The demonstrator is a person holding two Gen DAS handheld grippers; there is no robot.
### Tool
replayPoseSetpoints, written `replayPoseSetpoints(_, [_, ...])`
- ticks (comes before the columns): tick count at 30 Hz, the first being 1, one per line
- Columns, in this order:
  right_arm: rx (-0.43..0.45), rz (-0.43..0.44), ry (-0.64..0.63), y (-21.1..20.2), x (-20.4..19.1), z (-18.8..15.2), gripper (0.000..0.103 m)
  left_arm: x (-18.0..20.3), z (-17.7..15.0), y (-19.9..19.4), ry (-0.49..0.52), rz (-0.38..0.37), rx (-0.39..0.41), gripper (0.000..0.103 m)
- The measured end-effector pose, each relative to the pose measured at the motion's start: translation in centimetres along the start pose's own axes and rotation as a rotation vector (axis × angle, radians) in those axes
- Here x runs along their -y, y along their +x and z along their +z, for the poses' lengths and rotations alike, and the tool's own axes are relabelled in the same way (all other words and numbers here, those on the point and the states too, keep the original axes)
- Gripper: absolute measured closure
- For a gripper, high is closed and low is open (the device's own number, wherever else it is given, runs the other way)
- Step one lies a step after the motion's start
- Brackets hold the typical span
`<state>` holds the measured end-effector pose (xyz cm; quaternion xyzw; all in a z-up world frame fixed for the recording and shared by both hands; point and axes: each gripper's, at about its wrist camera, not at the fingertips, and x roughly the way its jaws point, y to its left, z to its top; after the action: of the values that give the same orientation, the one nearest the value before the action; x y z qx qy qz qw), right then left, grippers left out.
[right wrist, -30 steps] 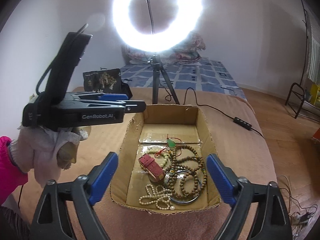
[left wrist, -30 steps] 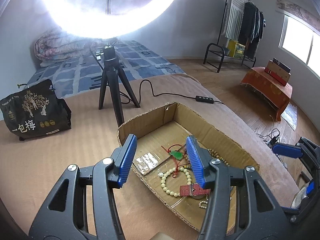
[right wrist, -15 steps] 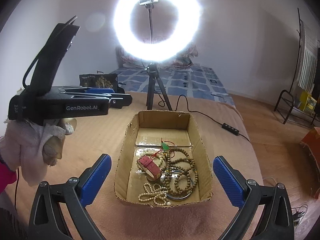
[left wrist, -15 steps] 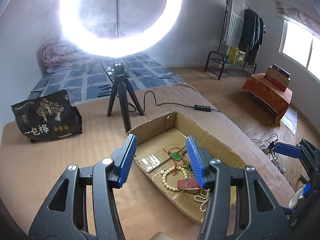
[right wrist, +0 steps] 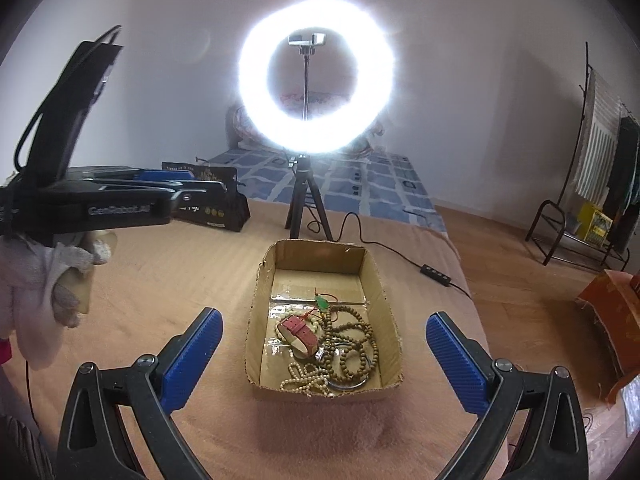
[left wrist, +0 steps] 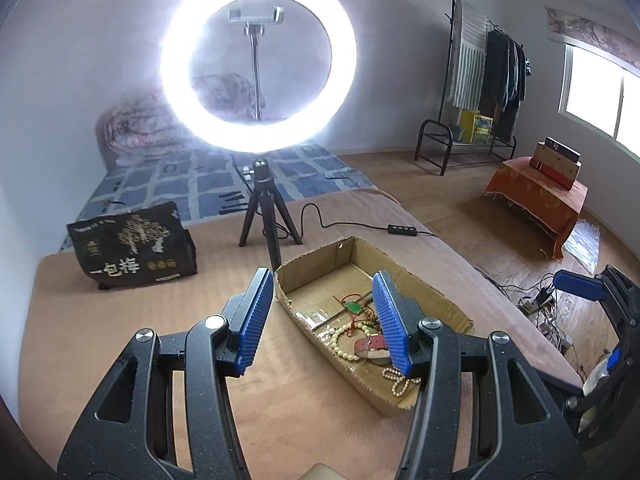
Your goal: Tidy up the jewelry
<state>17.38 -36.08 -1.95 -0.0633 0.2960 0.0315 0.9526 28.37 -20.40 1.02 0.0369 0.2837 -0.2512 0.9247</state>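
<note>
An open cardboard box lies on the cloth-covered table and holds a tangle of jewelry. In it are a red watch strap, brown wooden beads, a cream bead string and a green pendant on red cord. My right gripper hangs above the box's near end, wide open, with nothing between its fingers. My left gripper is open and holds nothing. It hovers over the box's left wall. The watch strap and the cream beads show beside its right finger.
A lit ring light on a black tripod stands just behind the box, its cable and switch trailing right. A black printed bag sits at the back left. A gloved hand holds the left gripper. The table's edge drops off at the right.
Both grippers have drawn back and risen, so the box looks smaller and farther. The right jaws have spread slightly wider. The jewelry has not moved.
</note>
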Motion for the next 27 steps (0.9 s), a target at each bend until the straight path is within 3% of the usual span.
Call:
replayPoseSetpoints(4, [0.008, 0.001, 0.019, -1.7, 0.0, -0.1, 0.0, 0.2, -0.3, -3.2, 0.003, 0.018, 0.033, 0.04])
replayPoseSetpoints(12, [0.036, 0.0, 0.045, -5.2, -0.5, -0.5, 0.0, 0.2, -2.0, -8.9, -0.019, 0.054, 0.052, 0.038])
replayPoseSetpoints(14, [0.042, -0.009, 0.044, -5.9, -0.7, -0.6, 0.0, 0.1, -2.4, -10.2, -0.019, 0.07, 0.058, 0.028])
replayPoseSetpoints(16, [0.048, -0.021, 0.04, -6.6, -0.9, -0.7, 0.0, -0.2, -2.9, -11.9, -0.029, 0.086, 0.073, 0.025])
replayPoseSetpoints(25, [0.066, -0.064, 0.037, -8.7, -1.9, -1.4, 0.0, -0.6, -5.3, -16.6, -0.026, 0.137, 0.056, 0.024])
replayPoseSetpoints(27, [0.068, -0.074, 0.037, -9.1, -2.1, -1.6, 0.0, -0.5, -5.9, -17.5, -0.021, 0.14, 0.051, 0.019])
